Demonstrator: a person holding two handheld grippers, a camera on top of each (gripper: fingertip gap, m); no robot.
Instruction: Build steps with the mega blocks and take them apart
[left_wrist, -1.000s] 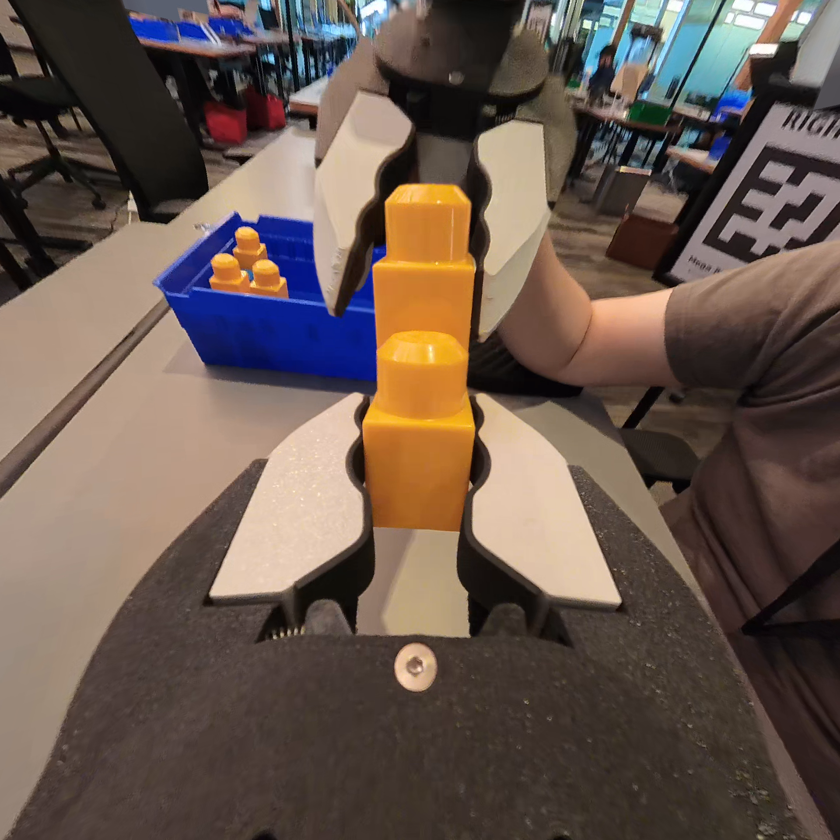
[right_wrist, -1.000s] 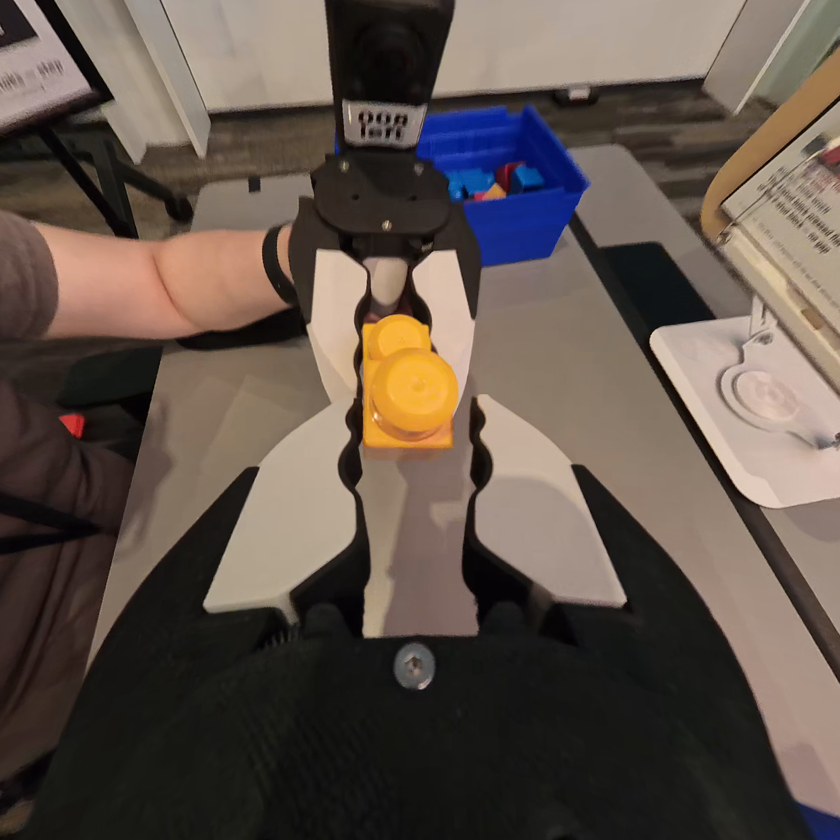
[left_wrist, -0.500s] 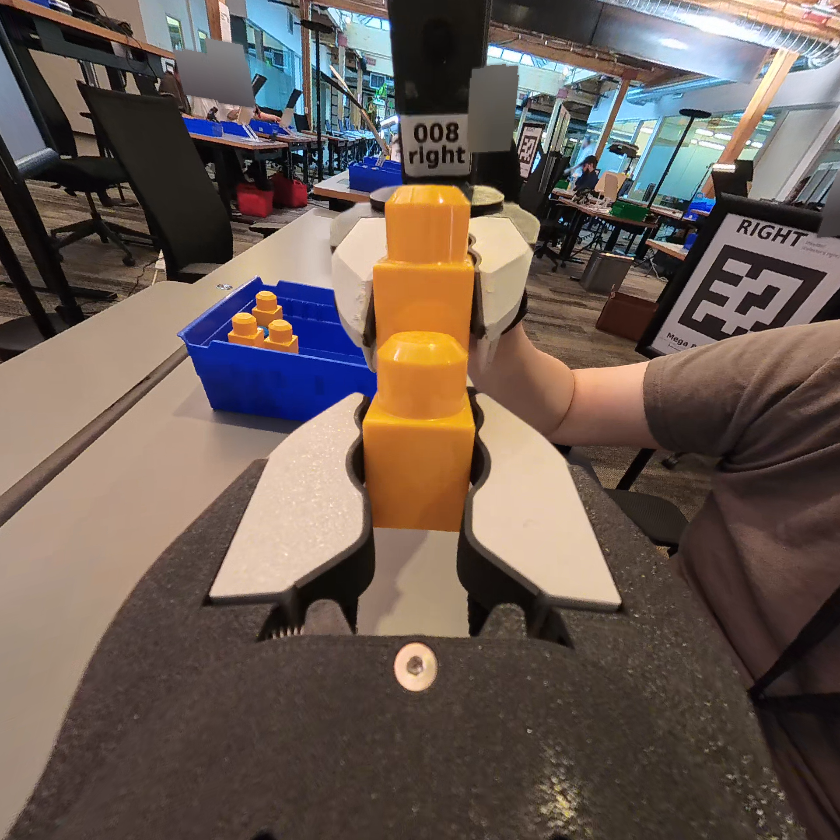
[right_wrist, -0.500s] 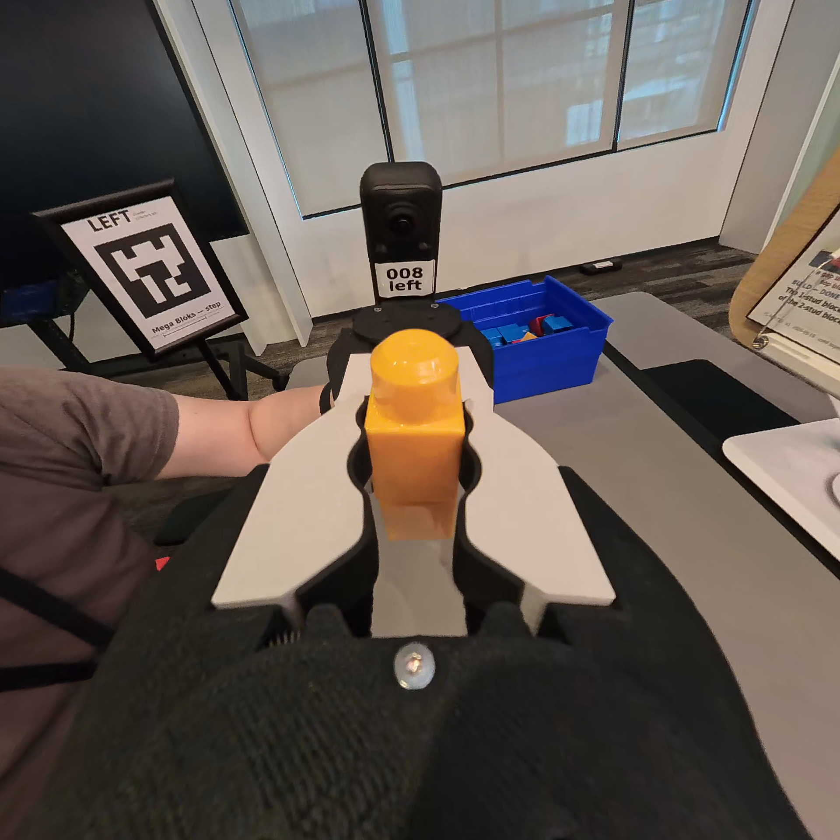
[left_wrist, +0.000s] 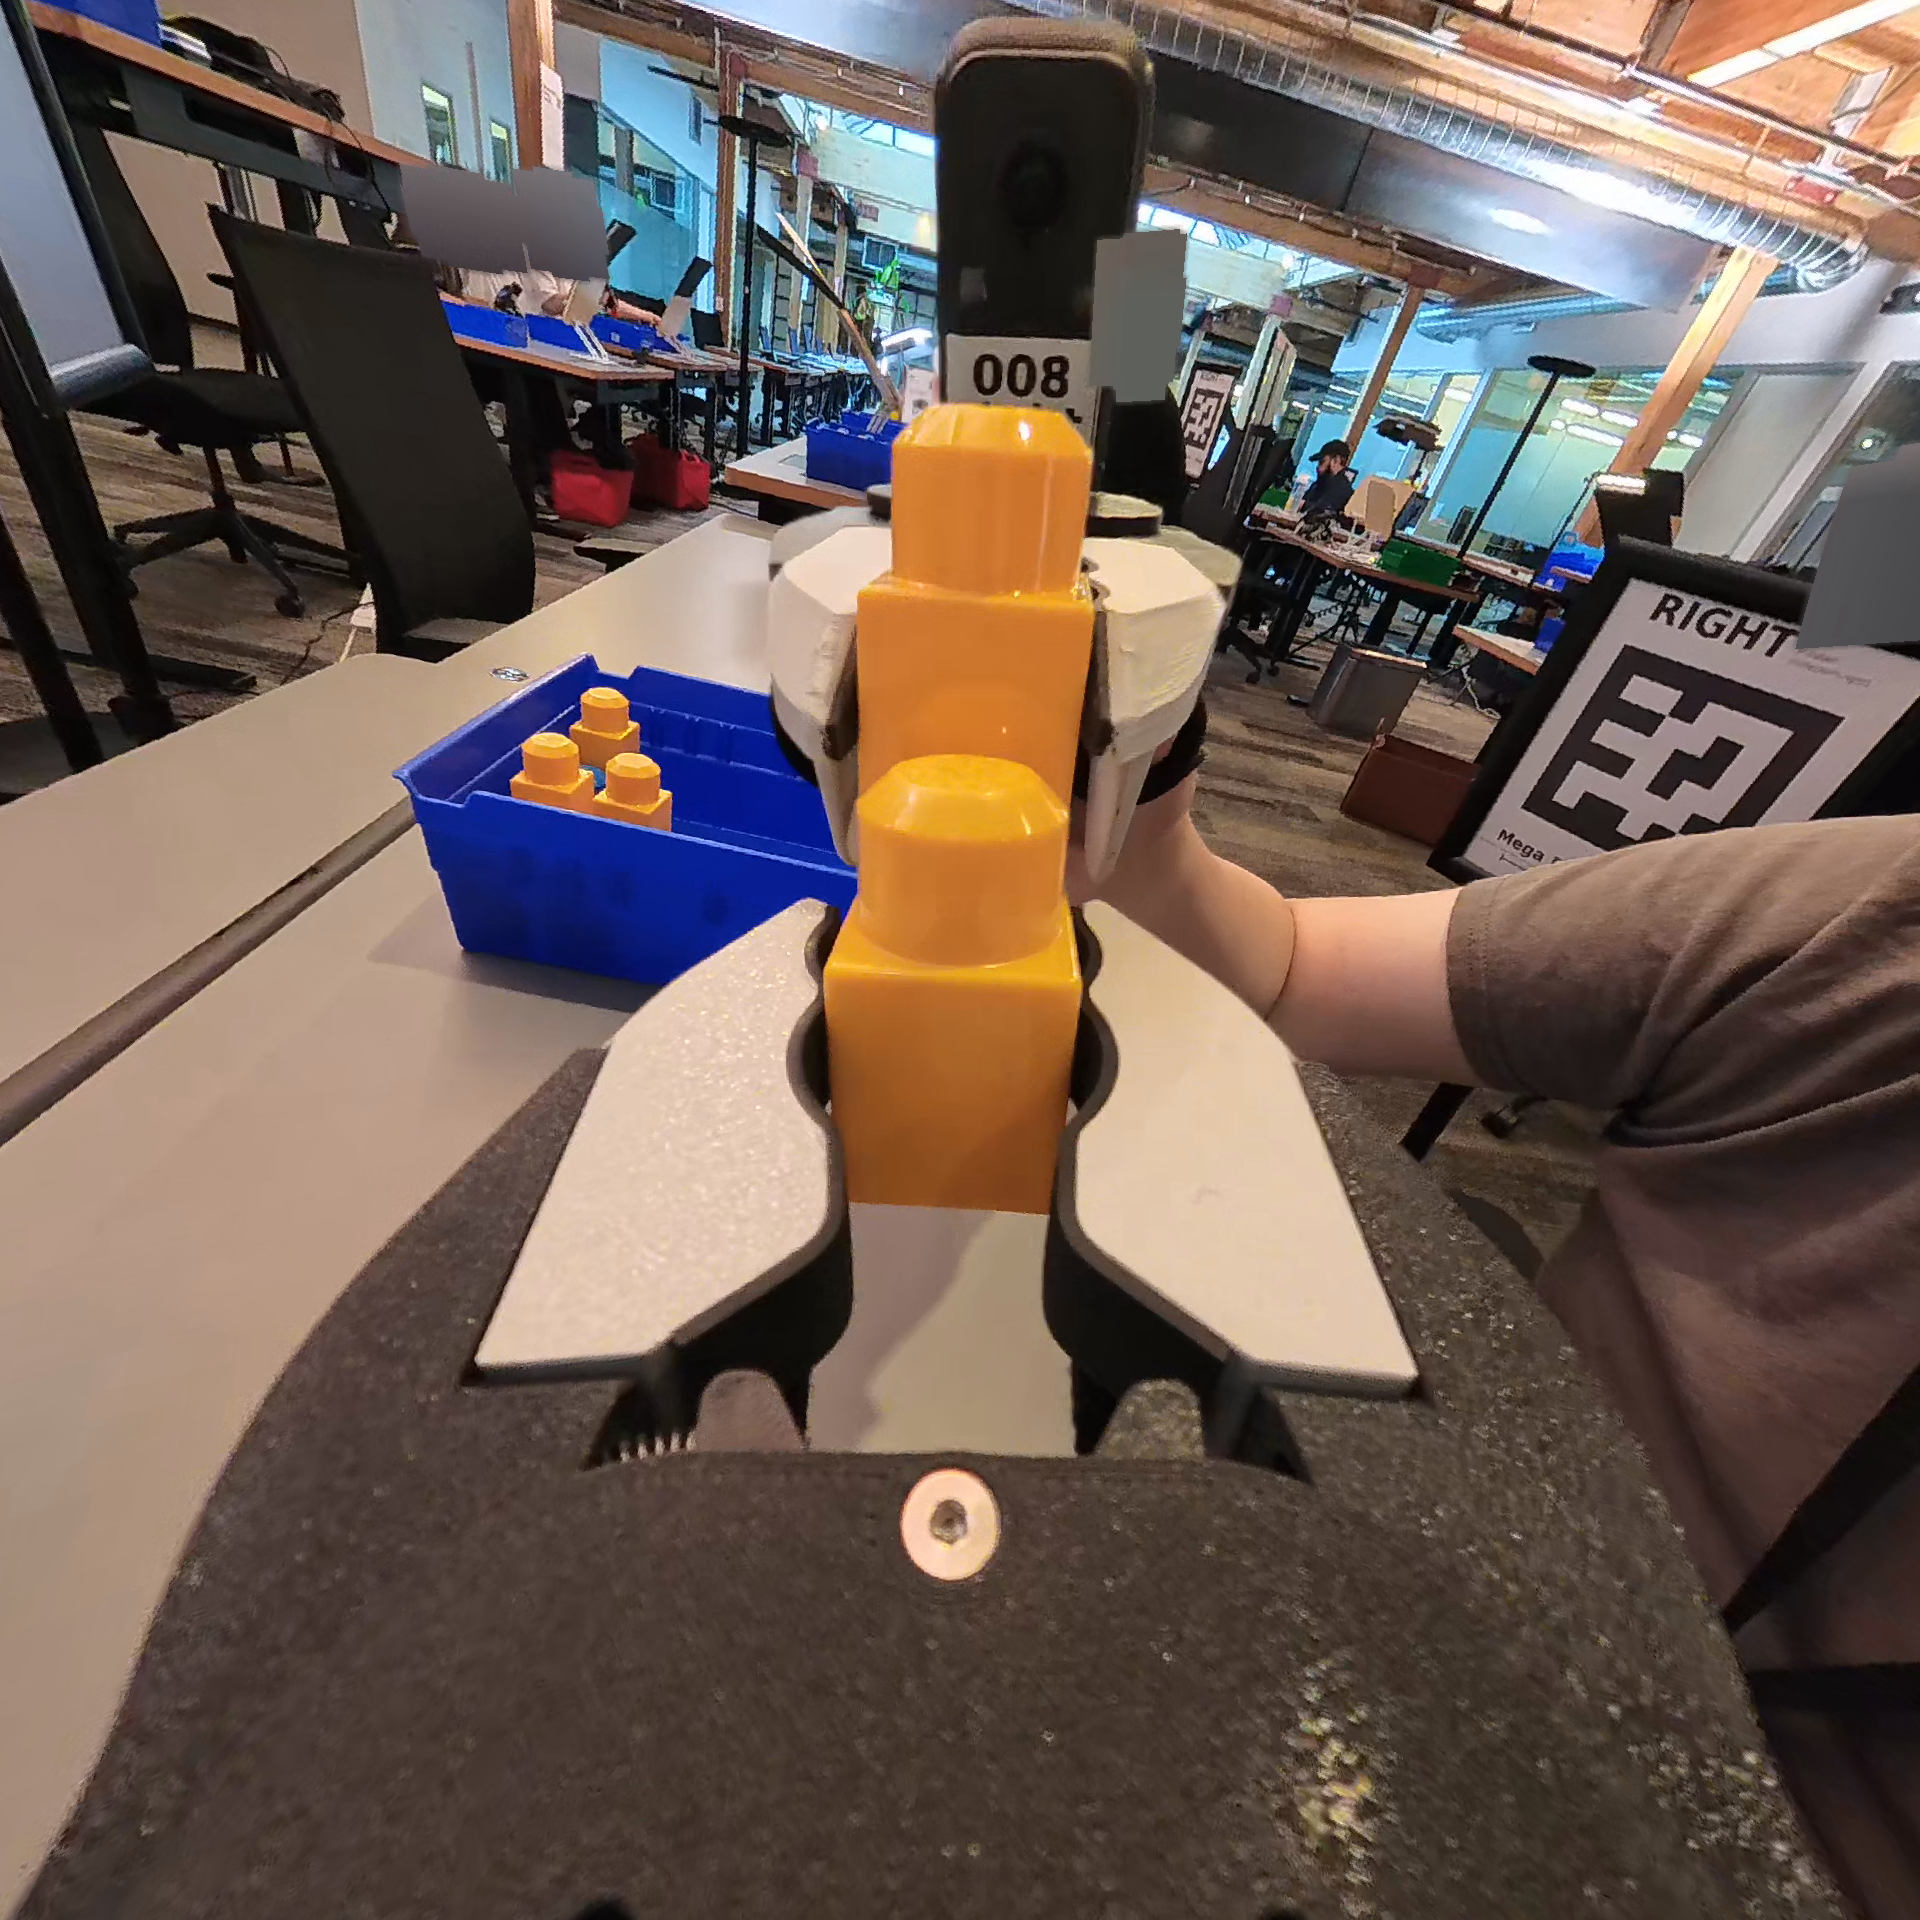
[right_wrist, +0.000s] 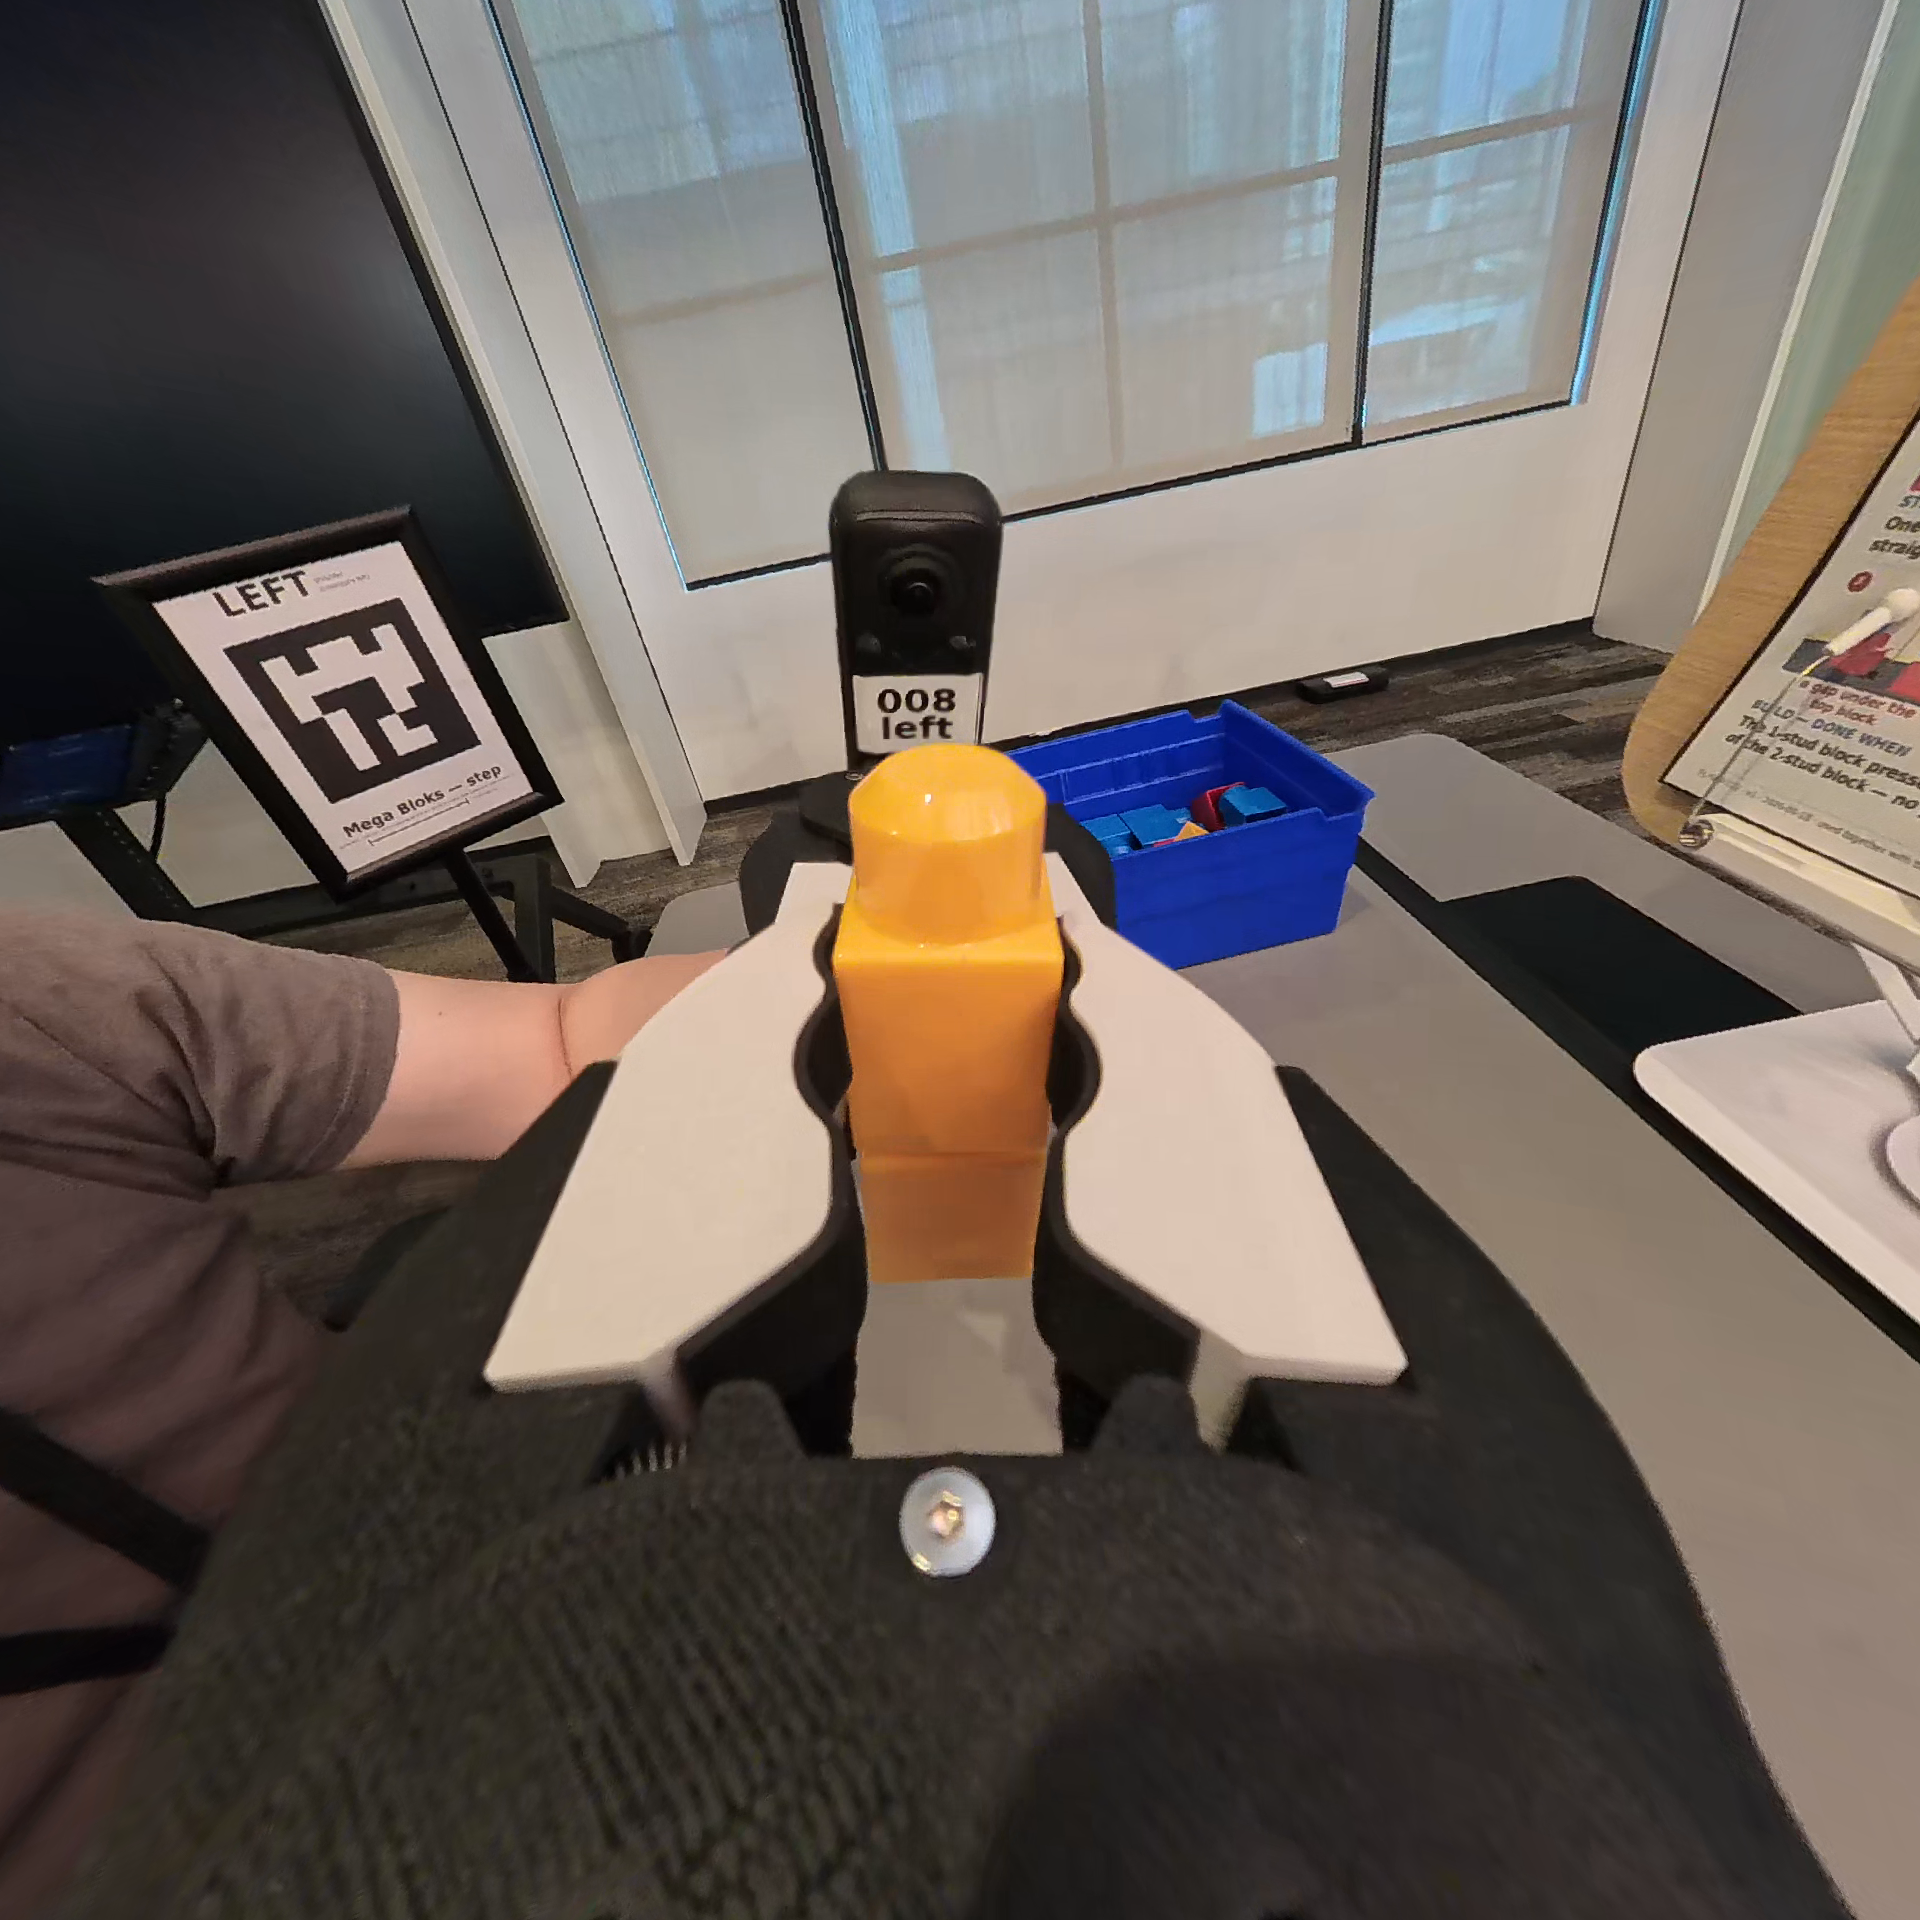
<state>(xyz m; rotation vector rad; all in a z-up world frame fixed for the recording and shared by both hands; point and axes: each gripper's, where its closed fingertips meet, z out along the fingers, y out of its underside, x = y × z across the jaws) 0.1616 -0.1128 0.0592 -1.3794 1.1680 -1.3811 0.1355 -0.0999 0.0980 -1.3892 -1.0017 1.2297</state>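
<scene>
Left gripper (left_wrist: 951, 1023) clamped on the lower orange block (left_wrist: 951, 1070), jaws drawn in close and pressing its two flat sides, stud pointing up. Right gripper (right_wrist: 945, 1023) facing it from the far side, jaws likewise narrowed onto the upper orange block (right_wrist: 945, 1039), white fingers (left_wrist: 1153, 665) hugging both sides of that block in the left wrist view. Both blocks held up off the grey bench (left_wrist: 260, 1091), one behind and above the other like a step; from the right wrist view a strip of the lower block peeking out beneath the upper one. Cannot tell whether the two are pressed fully together or only touching.

Behind, on the bench, a blue bin (left_wrist: 623, 883) with three small orange blocks (left_wrist: 592, 764) standing studs up in its left end. Opposite way, another blue bin (right_wrist: 1236, 894) holding a jumble of blue and red blocks (right_wrist: 1174, 821). Black camera (right_wrist: 914, 582) rising above the left gripper, with a white label below the lens. Framed marker sign (right_wrist: 332, 707) on a stand at left, a second marker sign (left_wrist: 1683, 727) at right in the left wrist view. Bare forearm (left_wrist: 1299, 935) and brown sleeve (left_wrist: 1683, 987) reaching in. Instruction board (right_wrist: 1829, 665) leaning at the right edge.
</scene>
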